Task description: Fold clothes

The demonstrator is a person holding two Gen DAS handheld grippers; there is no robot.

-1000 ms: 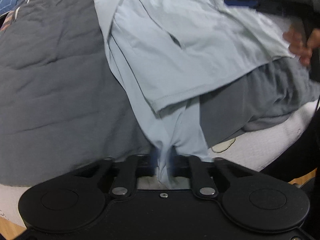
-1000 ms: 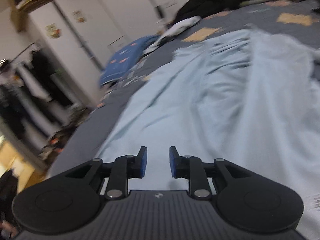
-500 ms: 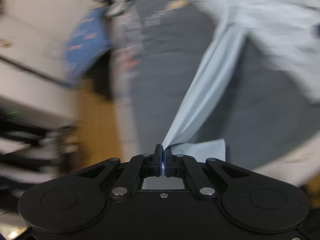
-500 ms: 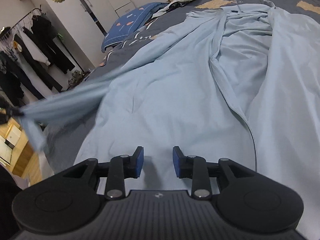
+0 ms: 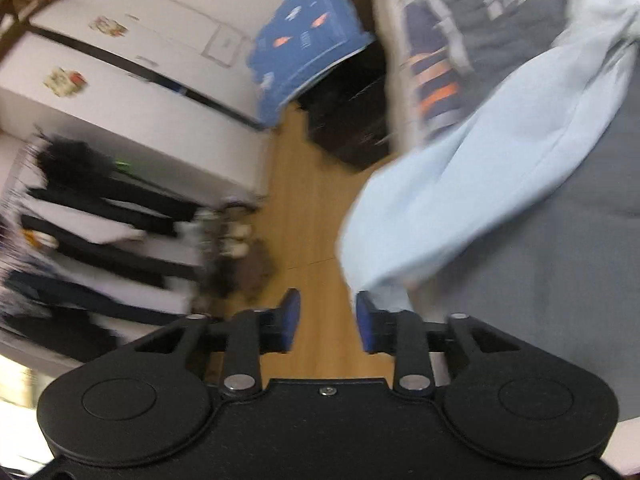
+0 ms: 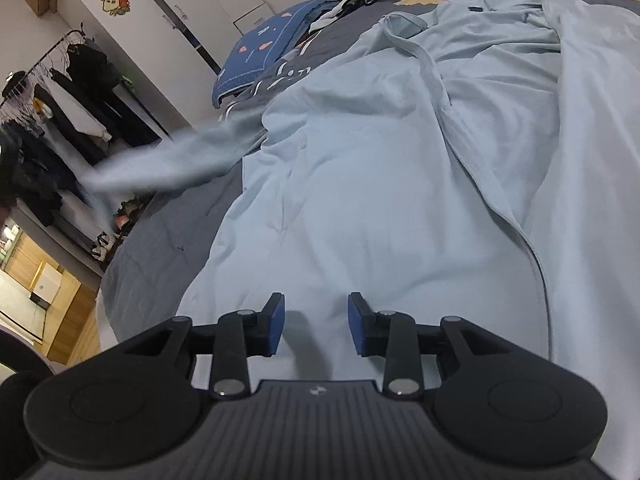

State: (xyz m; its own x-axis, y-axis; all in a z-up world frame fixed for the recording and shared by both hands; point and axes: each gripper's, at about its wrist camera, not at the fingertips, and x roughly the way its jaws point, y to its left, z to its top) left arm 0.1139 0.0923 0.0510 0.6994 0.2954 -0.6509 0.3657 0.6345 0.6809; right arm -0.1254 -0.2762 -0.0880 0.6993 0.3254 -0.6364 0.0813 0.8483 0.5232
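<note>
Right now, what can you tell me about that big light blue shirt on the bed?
The long-sleeved, light blue cotton-looking shirt lies spread and wrinkled on the grey quilted bed cover. One blurry sleeve stretches past the bed's edge, beside the opening left claw, with nothing between its jaws. The right claw hovers open over its hem.

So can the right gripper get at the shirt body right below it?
Probably yes: the right gripper is open, nothing between its fingers, and the light blue shirt lies spread on the bed directly beneath, unobstructed.
</note>
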